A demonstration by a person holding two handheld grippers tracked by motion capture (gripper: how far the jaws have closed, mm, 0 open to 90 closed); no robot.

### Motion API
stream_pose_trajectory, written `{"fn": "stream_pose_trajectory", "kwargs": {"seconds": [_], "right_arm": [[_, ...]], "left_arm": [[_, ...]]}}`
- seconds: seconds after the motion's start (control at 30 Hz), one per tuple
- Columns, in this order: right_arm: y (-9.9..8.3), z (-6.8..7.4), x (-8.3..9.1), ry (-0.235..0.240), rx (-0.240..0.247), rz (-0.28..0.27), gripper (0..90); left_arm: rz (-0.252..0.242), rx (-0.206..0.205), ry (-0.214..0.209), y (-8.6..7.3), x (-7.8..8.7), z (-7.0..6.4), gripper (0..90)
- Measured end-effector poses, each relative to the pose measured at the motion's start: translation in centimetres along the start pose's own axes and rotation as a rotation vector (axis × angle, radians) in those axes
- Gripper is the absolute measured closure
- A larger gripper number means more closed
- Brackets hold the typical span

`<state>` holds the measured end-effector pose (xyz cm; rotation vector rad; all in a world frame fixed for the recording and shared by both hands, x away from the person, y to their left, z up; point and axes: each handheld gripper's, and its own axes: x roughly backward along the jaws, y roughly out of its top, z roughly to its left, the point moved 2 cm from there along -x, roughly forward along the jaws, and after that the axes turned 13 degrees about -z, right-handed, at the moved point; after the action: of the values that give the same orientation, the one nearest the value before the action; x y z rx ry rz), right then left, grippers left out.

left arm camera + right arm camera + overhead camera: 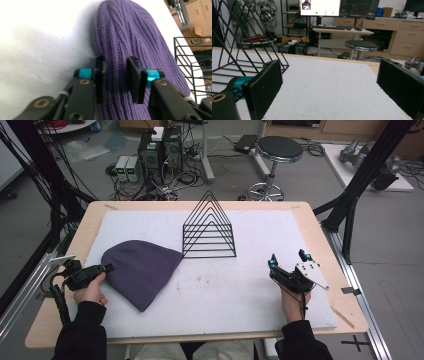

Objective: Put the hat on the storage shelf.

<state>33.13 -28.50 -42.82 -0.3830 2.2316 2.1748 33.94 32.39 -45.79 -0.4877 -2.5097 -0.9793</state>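
We are pinching the edge of the purple knit hat (141, 271) with our left gripper (106, 268), its jaws squeezing a fold of the wool. The hat is lying flat, just left of the black wire rack (209, 229), touching its corner. Our right gripper (289, 259) is waiting right of the rack, jaws wide apart, holding nothing.

- No text, label, brand or number can be read anywhere.
- Print on a cardboard box (198, 41) and the monitor screens (319, 6) is too blurred.
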Motion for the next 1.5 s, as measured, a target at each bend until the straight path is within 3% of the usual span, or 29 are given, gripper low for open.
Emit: {"fn": "stream_pose_trajectory", "kwargs": {"seconds": [0.17,0.23,0.37,0.53,0.63,0.83,0.9,1.07,1.1,1.27,1.5], "right_arm": [[0.0,0.0,0.0,0.0,0.002,-0.001,5.7],[0.0,0.0,0.0,0.0,0.001,-0.001,5.7],[0.0,0.0,0.0,0.0,0.003,-0.001,5.7],[0.0,0.0,0.0,-0.001,0.005,0.0,5.7],[0.0,0.0,0.0,-0.001,0.006,0.001,5.7],[0.0,0.0,0.0,-0.001,0.006,0.001,5.7],[0.0,0.1,0.0,-0.001,0.003,0.003,5.7],[0.0,0.0,0.0,-0.001,0.002,0.003,5.7],[0.0,0.0,0.0,-0.001,0.002,0.003,5.7],[0.0,0.0,0.0,-0.001,0.002,0.003,5.7],[0.0,0.0,0.0,-0.001,0.002,-0.001,5.7]], "left_arm": [[-0.006,-0.021,-0.019,0.1,0.3,-0.2,78.0],[-0.001,-0.044,-0.047,0.0,0.4,-0.2,79.2],[-0.012,-0.043,-0.063,0.1,0.5,-0.4,80.3],[-0.029,-0.086,-0.089,0.3,1.0,-1.0,80.8],[-0.036,-0.092,-0.099,0.4,1.1,-1.2,80.8],[-0.059,-0.155,-0.126,0.6,1.6,-2.2,80.8],[-0.085,-0.201,-0.159,0.5,1.7,-2.7,80.8],[-0.123,-0.334,-0.19,0.6,2.3,-4.1,80.8],[-0.123,-0.334,-0.19,0.6,2.3,-4.1,80.8],[-0.156,-0.465,-0.236,0.7,3.0,-6.5,80.8],[-0.184,-0.536,-0.28,0.6,3.7,-8.5,80.8]]}}
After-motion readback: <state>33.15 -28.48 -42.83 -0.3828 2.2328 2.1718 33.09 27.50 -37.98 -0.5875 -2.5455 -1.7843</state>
